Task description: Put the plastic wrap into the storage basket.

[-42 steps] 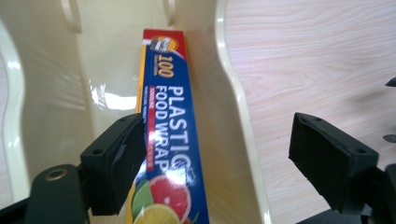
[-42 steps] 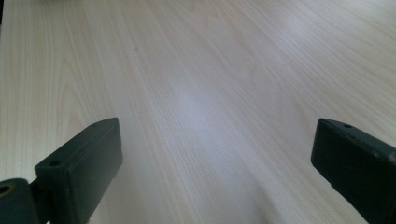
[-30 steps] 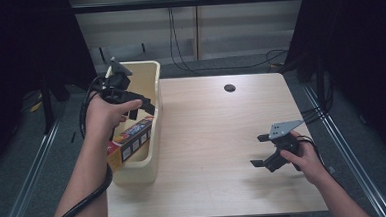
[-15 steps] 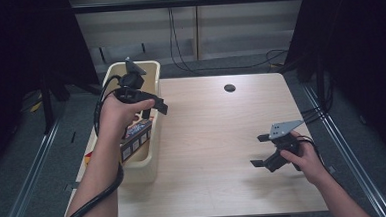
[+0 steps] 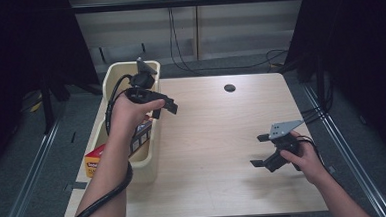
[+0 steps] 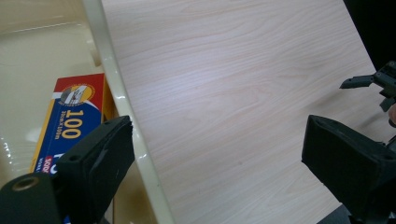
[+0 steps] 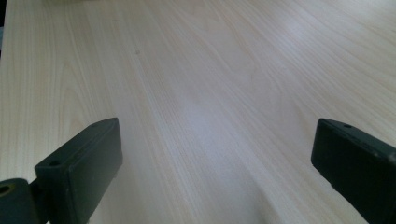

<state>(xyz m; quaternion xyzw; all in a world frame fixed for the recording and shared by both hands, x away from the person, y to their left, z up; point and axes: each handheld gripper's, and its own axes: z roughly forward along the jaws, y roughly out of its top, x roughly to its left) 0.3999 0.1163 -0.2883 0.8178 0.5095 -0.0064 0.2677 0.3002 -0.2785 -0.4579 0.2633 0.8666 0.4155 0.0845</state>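
Glossy cream plastic bin (image 5: 151, 163) sits at counter's (image 5: 217, 137) left edge, flat red-blue carton (image 6: 70, 121) inside. Left gripper (image 5: 163, 104) above the bin's rim, wide open, empty; right gripper (image 5: 261, 150) near right, likewise open, empty.

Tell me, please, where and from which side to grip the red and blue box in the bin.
Probably grip the box across its narrow width near its upper end, coming from above: it lies lengthwise against the beige bin wall, so the sides are blocked. The left gripper is open.
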